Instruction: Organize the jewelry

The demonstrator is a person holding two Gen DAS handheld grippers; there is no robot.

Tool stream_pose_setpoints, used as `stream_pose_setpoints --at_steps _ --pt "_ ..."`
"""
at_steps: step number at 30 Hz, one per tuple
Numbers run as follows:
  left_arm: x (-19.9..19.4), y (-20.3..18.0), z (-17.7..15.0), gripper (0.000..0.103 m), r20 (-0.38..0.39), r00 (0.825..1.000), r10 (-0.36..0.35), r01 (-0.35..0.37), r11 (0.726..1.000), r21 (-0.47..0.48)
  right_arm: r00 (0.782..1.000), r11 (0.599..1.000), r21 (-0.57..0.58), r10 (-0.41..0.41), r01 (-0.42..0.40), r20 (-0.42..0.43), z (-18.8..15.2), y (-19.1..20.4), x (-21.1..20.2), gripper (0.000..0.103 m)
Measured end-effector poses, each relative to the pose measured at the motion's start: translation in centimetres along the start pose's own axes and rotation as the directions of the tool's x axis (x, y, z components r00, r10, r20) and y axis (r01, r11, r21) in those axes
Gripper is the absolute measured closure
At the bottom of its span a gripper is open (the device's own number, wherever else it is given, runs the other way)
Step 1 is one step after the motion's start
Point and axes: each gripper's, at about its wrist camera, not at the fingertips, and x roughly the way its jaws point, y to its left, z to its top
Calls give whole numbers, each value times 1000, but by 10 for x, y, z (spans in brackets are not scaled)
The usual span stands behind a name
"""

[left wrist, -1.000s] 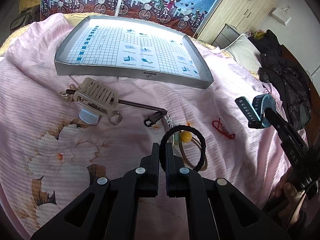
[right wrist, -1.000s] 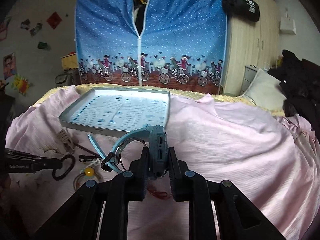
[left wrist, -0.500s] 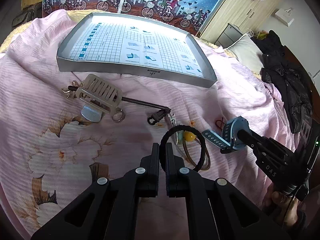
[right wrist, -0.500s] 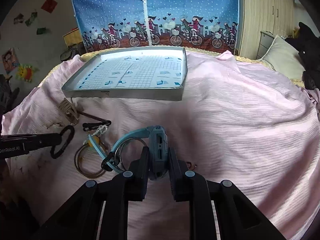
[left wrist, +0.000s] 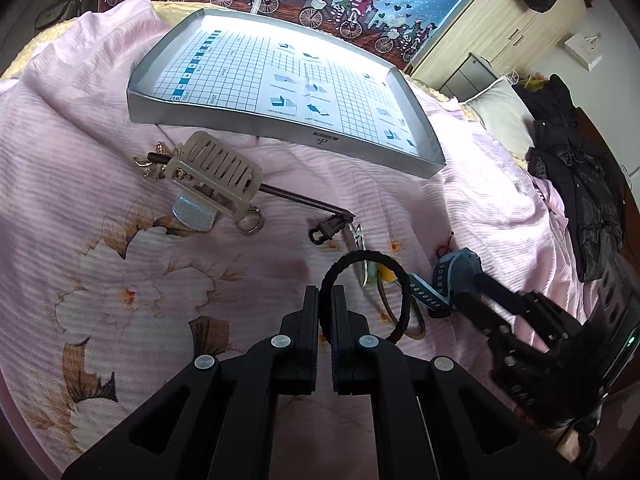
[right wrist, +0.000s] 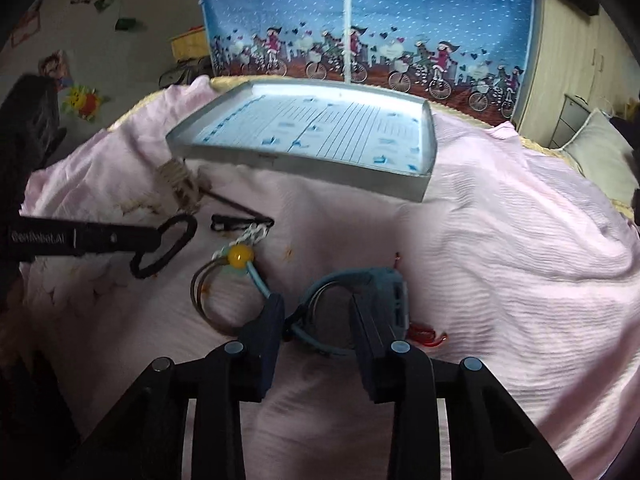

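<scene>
Pink sheets (left wrist: 460, 200) cover the bed, and a gray tray (left wrist: 280, 124) sits at the far side. Left gripper (left wrist: 326, 300) pinches a black hair band (left wrist: 400, 280). Right gripper (right wrist: 318, 312) has its fingers spread wide apart. A blue watch (right wrist: 384, 288) lies on the sheet between them.

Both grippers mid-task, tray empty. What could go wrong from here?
1. The left gripper pinches only the edge of the hair tie; it could slip out on the way to the tray.
2. The right gripper is open around the watch, whose strap lies close to the bangles; closing might catch both.
3. The tray sits tilted on soft bedding, so dropped items may slide.
</scene>
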Motion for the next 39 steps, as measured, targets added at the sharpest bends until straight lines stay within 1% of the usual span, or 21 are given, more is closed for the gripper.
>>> stream_pose_setpoints --at_steps 4,7,10,12,13,15,17,19,20,25,27,28,29,31,33,36,39 --pt "-2 2 0 100 8 1000 2 -2 1000 -2 1000 1000 -9 2 -2 -11 0 2 3 72" --pt "-4 3 0 100 10 1000 -1 1 1000 -15 1000 1000 18 8 -8 -11 0 -2 3 72" --pt "-6 3 1 100 13 1000 -6 7 1000 -22 1000 998 59 24 -24 10 1 -8 -2 74" --pt "-8 3 1 100 17 1000 -7 8 1000 -24 998 995 77 56 -58 23 2 -10 -5 75" --pt "-9 3 1 100 19 1000 -6 7 1000 -25 996 993 80 86 -88 31 3 -9 -6 75" --pt "-10 3 1 100 22 1000 0 0 1000 -28 992 991 54 121 -123 37 6 -2 -5 75" --pt "-10 2 1 100 22 1000 13 -13 999 -31 986 987 4 161 -162 37 8 11 -4 79" --pt "-10 4 0 100 19 1000 25 -24 999 -39 978 978 -27 209 -208 24 8 21 -2 79" --pt "-10 6 1 100 17 1000 26 -26 999 -46 975 974 -50 220 -219 10 8 28 1 79" --pt "-10 11 1 100 6 1000 22 -21 997 -75 977 971 -115 206 -211 -54 4 46 17 80" --pt "-10 11 2 100 4 1000 17 -17 997 -76 979 971 -129 195 -202 -62 3 47 22 95" --pt "-10 10 2 100 5 1000 17 -16 997 -74 981 972 -132 186 -193 -61 3 48 22 96" --pt "-10 11 2 100 6 1000 16 -15 997 -71 982 973 -133 182 -188 -55 3 48 22 99" --pt "-11 10 3 100 11 1000 15 -14 998 -68 981 972 -133 189 -192 -36 4 47 19 99" --pt "-12 10 3 100 18 1000 7 -6 997 -71 977 971 -112 211 -210 3 7 43 10 100" --pt "-15 8 7 100 40 999 7 -5 998 -62 968 970 -72 238 -233 84 19 35 -7 100" --pt "-20 5 16 100 90 996 18 -14 999 -48 952 966 -50 258 -254 161 35 25 -23 100"
